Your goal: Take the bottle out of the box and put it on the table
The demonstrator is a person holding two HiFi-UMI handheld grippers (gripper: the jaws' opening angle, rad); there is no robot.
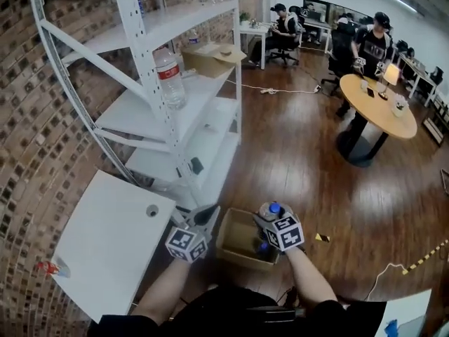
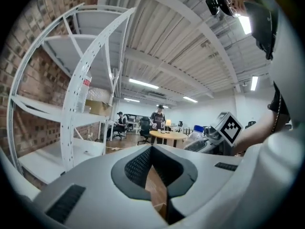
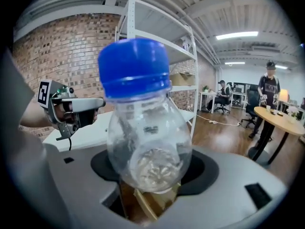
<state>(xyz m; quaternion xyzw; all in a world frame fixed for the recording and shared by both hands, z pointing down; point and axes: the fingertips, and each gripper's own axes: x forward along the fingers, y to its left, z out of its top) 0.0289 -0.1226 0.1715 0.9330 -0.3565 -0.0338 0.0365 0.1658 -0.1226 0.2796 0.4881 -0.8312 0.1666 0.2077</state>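
Observation:
A clear plastic bottle [image 3: 145, 137] with a blue cap [image 1: 275, 207] is clamped by its body in my right gripper [image 1: 269, 220], jaws shut on it. It hangs above the open cardboard box [image 1: 231, 253] on the wooden floor, and a corner of that box [image 3: 152, 202] shows under it. My left gripper [image 1: 205, 216] floats by the box's left rim, pointing level. Its jaws [image 2: 155, 185] stand a narrow gap apart, and only floor and cardboard show through. A white table [image 1: 105, 251] lies at the lower left. Each gripper appears in the other's view: left gripper [image 3: 76, 106], right gripper [image 2: 214, 137].
A white shelving rack [image 1: 175, 83] stands ahead on the left, with a water bottle [image 1: 170, 76] and a cardboard box [image 1: 210, 56] on it. A brick wall is behind it. People are around a round wooden table [image 1: 382, 104] at the far right. Cables and yellow-black tape [image 1: 424, 258] lie on the floor.

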